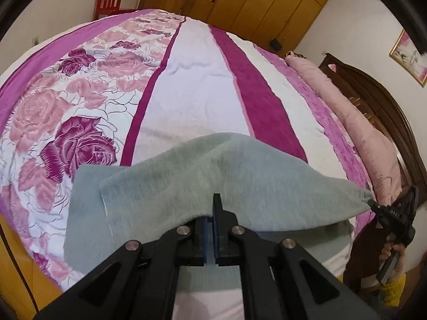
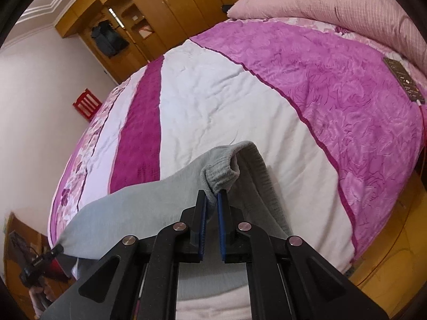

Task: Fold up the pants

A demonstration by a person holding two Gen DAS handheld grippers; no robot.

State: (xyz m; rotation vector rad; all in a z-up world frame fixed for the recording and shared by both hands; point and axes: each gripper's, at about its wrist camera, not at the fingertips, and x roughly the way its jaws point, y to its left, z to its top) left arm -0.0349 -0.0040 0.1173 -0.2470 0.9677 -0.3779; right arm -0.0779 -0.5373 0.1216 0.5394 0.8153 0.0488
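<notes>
Pants [image 1: 186,176] of pale grey-green fleece hang stretched between the two tools above the near edge of the bed [image 1: 197,80]; the left tool [image 1: 212,213] is clamped on one end of the cloth, its blue pads [image 1: 205,240] pressed together with fabric bunched over them; the right tool [image 2: 212,200] is clamped on the ribbed waistband [image 2: 221,173], which folds over its tips.

Only the left view shows the rose-patterned strip of the bedspread [image 1: 66,122], the dark wooden headboard [image 1: 373,101], a framed picture [image 1: 408,56] on the wall, and the right tool from outside, held by a hand [image 1: 392,253] in a yellow sleeve [image 1: 395,290] at the far corner of the pants; only the right view shows the waistband's ribbing and a dark remote [image 2: 403,80] lying on the purple part of the bedspread near the pink pillow [image 2: 347,2]; both show the wooden wardrobe [image 2: 170,8] and a red chair [image 1: 110,0].
</notes>
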